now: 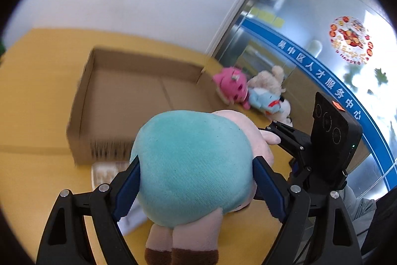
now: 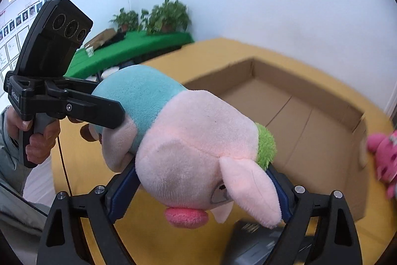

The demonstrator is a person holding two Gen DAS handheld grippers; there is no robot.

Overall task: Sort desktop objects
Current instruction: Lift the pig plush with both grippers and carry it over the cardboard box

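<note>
Right wrist view: my right tongs (image 2: 198, 193) clamp the pig (image 2: 188, 140) by its head, my left tongs (image 1: 196, 180) its teal body, long axis spanning between them. Ahead of both, below, the box (image 2: 310, 116) lies open on the counter (image 2: 218, 49).
</note>
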